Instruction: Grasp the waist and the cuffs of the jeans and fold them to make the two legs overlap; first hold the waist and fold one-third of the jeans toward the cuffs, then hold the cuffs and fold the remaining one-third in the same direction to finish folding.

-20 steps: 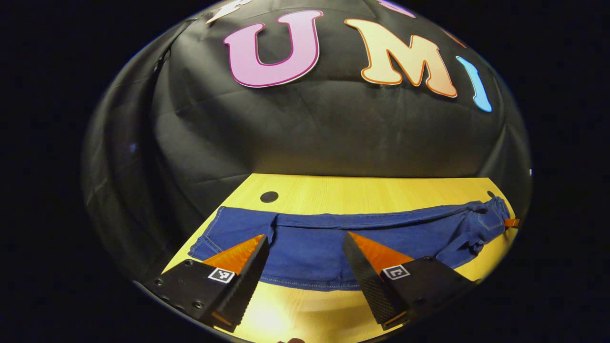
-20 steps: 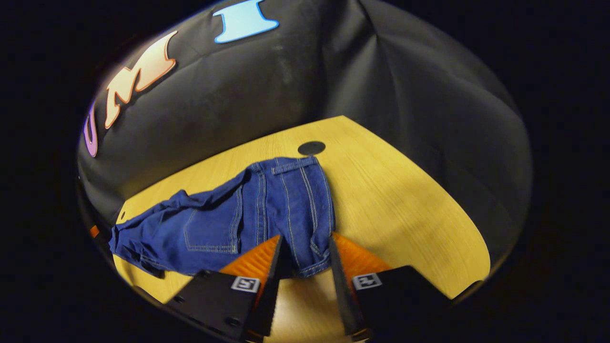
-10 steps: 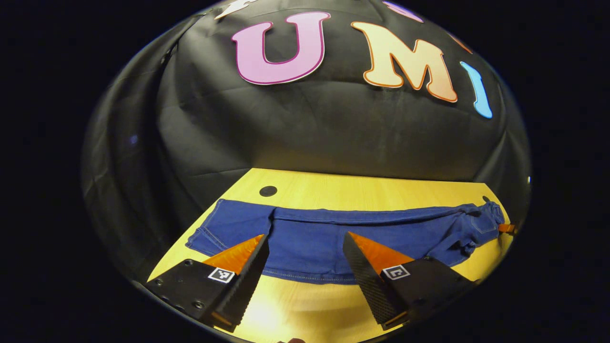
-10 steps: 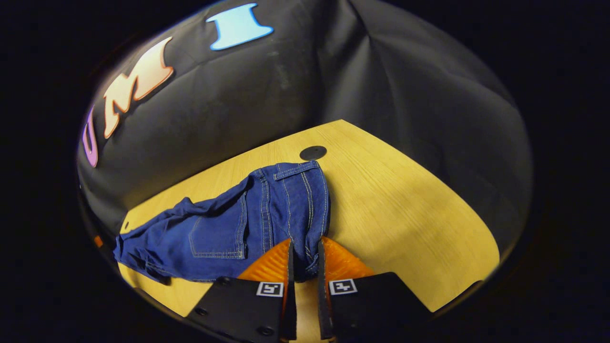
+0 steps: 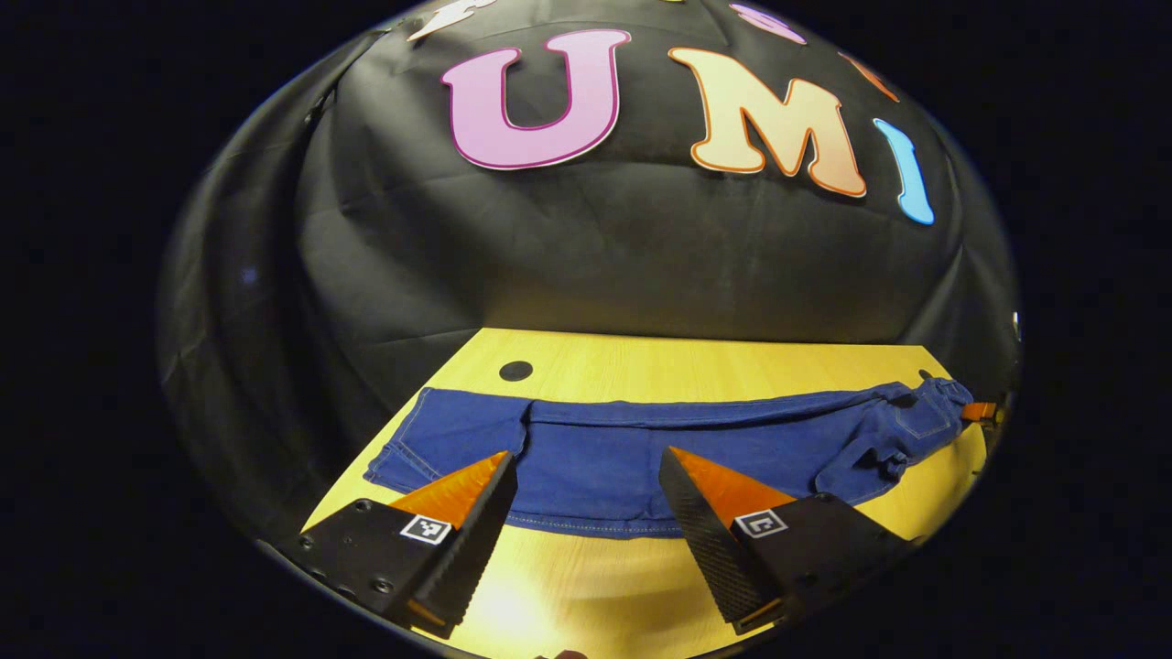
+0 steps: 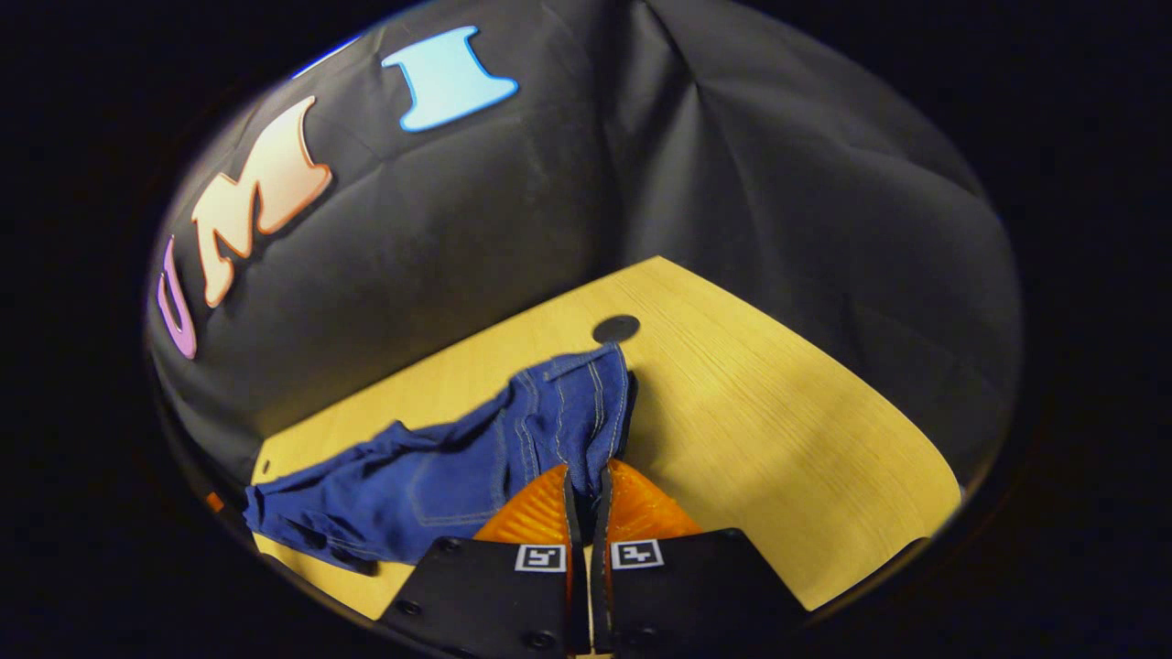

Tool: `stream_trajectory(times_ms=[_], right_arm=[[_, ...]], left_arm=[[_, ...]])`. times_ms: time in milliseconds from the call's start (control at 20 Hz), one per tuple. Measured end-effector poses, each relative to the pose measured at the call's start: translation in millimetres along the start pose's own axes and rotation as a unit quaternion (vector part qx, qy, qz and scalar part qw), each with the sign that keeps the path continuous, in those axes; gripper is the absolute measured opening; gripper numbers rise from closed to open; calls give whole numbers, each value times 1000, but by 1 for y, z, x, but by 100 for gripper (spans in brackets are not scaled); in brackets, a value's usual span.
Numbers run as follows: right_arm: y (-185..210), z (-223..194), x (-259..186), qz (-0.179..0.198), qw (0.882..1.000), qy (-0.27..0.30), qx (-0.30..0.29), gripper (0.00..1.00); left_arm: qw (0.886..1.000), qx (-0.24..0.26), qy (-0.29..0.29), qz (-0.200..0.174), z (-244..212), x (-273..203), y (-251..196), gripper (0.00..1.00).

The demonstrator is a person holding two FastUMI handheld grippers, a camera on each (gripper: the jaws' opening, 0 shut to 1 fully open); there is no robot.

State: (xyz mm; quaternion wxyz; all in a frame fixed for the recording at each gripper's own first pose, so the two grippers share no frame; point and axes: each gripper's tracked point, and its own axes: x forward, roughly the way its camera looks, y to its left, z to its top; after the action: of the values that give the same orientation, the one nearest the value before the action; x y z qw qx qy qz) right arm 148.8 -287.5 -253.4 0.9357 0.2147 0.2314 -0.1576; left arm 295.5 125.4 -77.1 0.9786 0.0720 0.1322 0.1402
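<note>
**Waist gripped, leg fold only beginning**

Booth wall point(image 5: 604, 265) of black cloth closes off the back and sides of the scene in both views, hanging down to the far edge of the tabletop point(image 6: 778, 403). That tabletop is pale yellow wood with visible grain, and a small round dark cap point(image 6: 615, 328) sits in it near the back, just beyond the waistband. A similar dark cap point(image 5: 515, 371) shows in the left gripper view, near the cuff end.

Jeans point(image 5: 641, 448) lie stretched lengthwise across the tabletop, cuffs toward the left end and waist point(image 6: 577, 403) toward the right. In the right gripper view the waist end is bunched and raised off the wood, drawn up into the right gripper point(image 6: 586, 485), whose fingers are pressed together on the denim.

The left gripper point(image 5: 586, 476) hovers over the middle of the near leg with its fingers spread wide, holding nothing; the cuffs point(image 5: 403, 458) lie flat and untouched to its left.

As a judgement: the legs look not yet properly overlapped, so the first fold is barely started. The cuff grasp, the lengthwise overlap and both one-third folds remain.
</note>
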Motion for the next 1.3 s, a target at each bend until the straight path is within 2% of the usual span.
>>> stream_trajectory(times_ms=[150,300,550,750,1050,1150,1300], right_arm=[[60,24,-23,79,996,-27,41,4],[141,35,-45,166,984,-35,57,4],[256,-2,-56,270,962,-6,47,3],[317,-60,-50,304,952,39,4,3],[412,-122,-85,352,933,68,-34,3],[440,-160,-76,348,931,89,-64,3],[464,-229,-50,321,930,151,-98,3]], left_arm=[[1000,-13,-10,-14,1,-4,1,96],[999,-22,-24,-29,8,-10,4,96],[997,-25,-40,-58,10,-15,14,96],[996,-35,-45,-74,8,-9,19,98],[993,-64,-37,-87,-4,1,37,95],[993,-78,-32,-88,-9,5,39,94],[991,-96,-27,-85,-15,10,47,95]])
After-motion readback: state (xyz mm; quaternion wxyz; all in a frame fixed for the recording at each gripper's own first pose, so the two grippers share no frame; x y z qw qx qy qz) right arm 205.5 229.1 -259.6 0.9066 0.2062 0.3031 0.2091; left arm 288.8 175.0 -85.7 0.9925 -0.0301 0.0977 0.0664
